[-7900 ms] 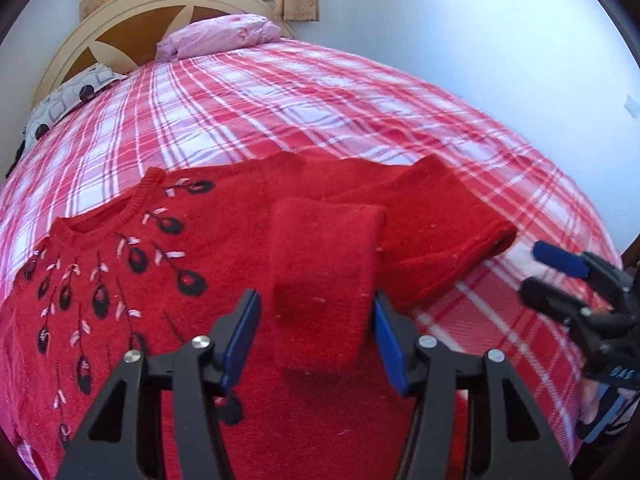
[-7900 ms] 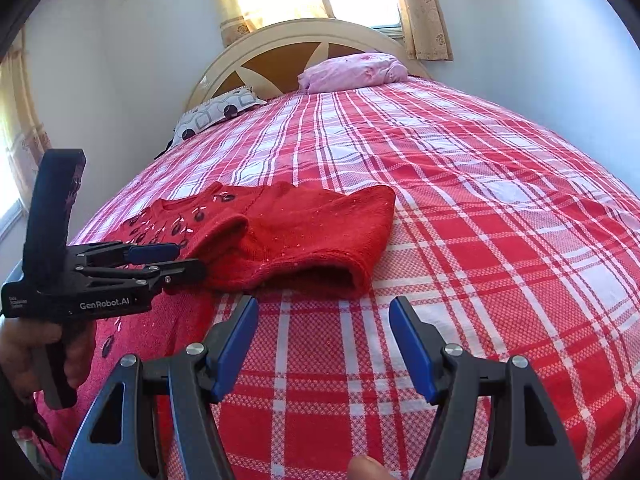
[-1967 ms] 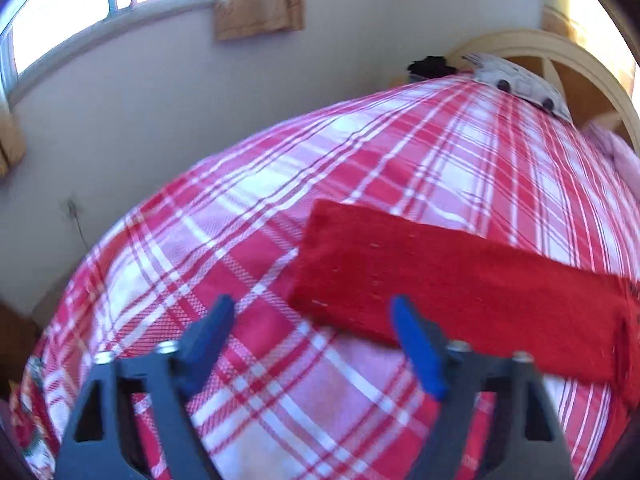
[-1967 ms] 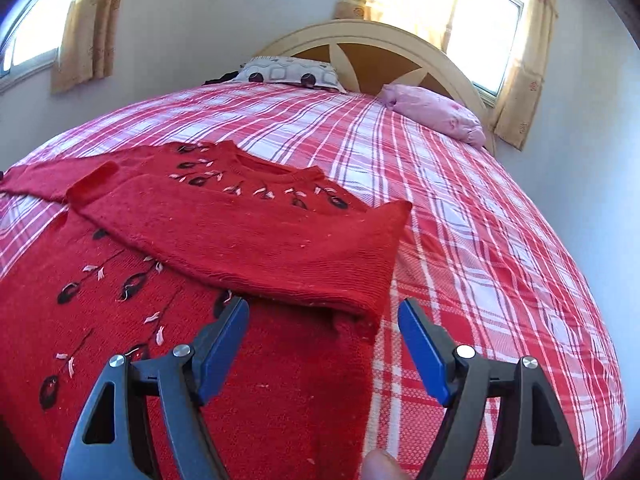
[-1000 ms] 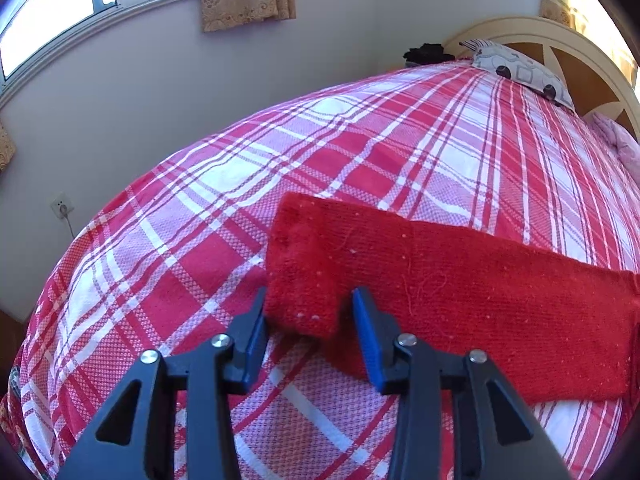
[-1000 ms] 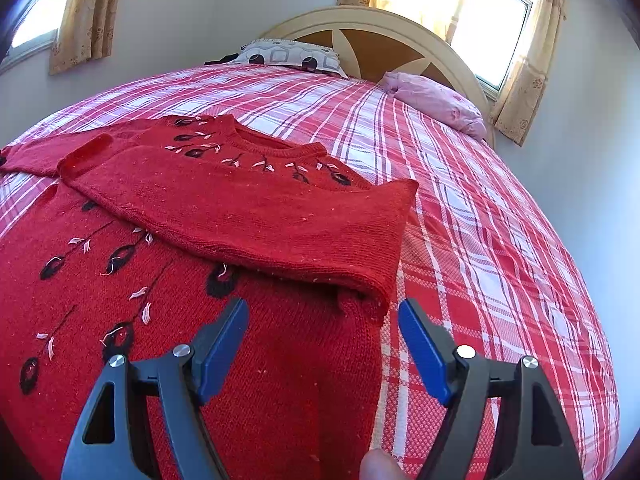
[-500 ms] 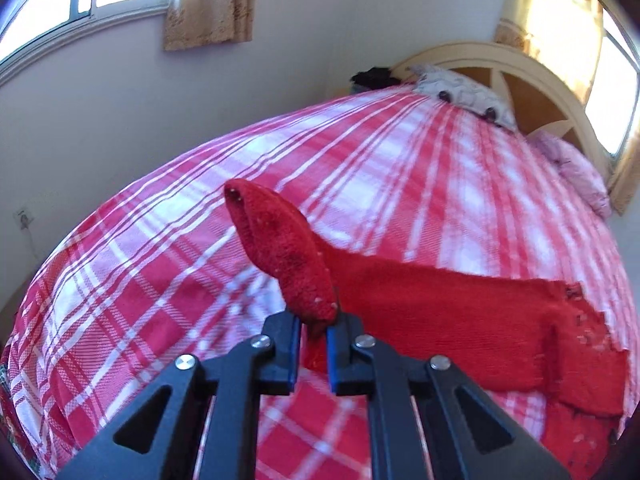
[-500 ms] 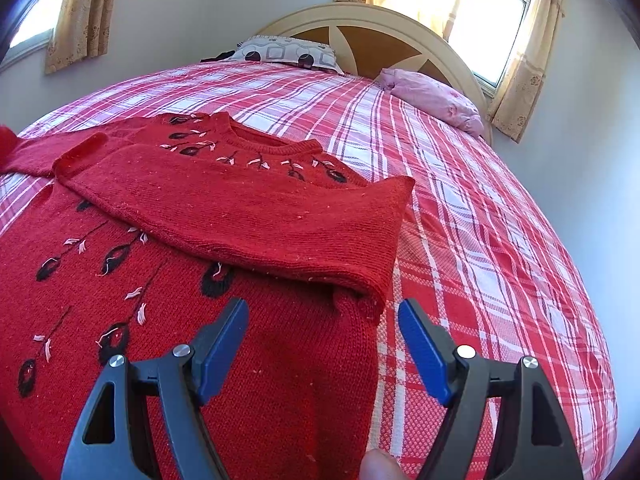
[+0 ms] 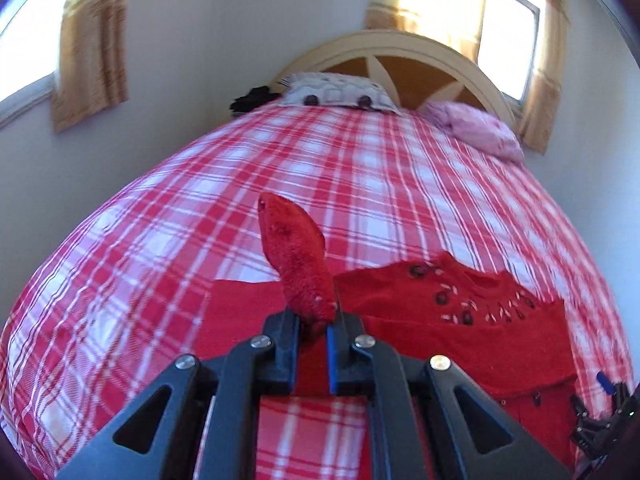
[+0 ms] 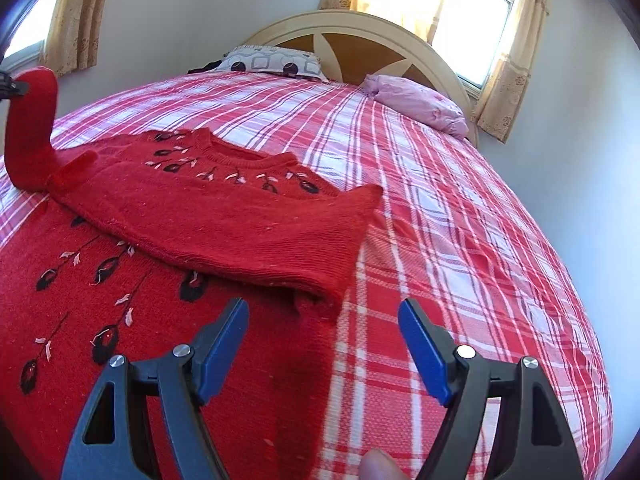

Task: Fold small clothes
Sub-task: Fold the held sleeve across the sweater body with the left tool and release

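Fingers: left gripper (image 9: 314, 326) pinching raised sweater sleeve (image 9: 298, 264); right gripper (image 10: 322, 344) spreading wide over sweater (image 10: 224, 220) edge, open bed (image 10: 480, 240) rightward.

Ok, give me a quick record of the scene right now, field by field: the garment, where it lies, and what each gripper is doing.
garment: red sweater with dark embroidered motifs
surface: bed with red plaid cover
right sleeve: folded across the chest
left sleeve: cuff lifted off the bed
left gripper: shut on the left sleeve
right gripper: open, empty, over the sweater's right edge
pillows: patterned pillow, pink pillow by the headboard
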Motion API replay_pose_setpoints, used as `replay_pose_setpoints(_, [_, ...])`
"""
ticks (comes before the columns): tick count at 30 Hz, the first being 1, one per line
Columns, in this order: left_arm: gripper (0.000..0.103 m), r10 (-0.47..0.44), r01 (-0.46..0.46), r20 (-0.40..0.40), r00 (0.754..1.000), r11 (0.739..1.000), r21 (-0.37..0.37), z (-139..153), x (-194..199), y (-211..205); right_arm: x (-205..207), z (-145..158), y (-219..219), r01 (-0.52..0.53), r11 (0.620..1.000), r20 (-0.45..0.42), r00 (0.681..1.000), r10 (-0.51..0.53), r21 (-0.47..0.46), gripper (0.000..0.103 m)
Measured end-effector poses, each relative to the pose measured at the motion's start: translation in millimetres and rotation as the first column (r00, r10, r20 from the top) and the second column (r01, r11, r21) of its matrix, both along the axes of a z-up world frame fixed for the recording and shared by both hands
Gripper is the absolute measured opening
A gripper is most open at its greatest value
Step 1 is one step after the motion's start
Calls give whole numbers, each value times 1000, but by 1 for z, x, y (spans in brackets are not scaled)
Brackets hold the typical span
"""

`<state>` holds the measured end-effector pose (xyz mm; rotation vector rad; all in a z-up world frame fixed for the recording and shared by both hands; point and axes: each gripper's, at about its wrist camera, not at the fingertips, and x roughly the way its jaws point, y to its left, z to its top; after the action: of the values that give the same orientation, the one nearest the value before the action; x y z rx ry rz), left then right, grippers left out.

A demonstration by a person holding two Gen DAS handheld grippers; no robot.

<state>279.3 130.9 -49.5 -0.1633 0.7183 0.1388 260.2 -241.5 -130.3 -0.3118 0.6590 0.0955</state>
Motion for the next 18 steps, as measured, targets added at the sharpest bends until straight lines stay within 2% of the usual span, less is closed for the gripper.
replay_pose_setpoints(3, [11, -67, 68, -33, 997, 997, 38, -13, 13, -47, -1, 2, -8, 9, 1000, 1, 1000, -9, 15, 78])
replay_pose_setpoints(7, [11, -139, 143, -88, 986, 989, 35, -36, 30, -97, -2, 1, -16, 14, 999, -1, 1000, -14, 31, 78])
replay_pose_setpoints(12, [11, -192, 201, -121, 974, 977, 69, -48, 34, -145, 2, -4, -28, 27, 998, -13, 1000, -27, 63, 78])
replay_pose_setpoints(18, [11, -240, 251, -142, 960, 966, 63, -61, 40, -189, 7, -8, -32, 30, 996, -28, 999, -28, 83, 78])
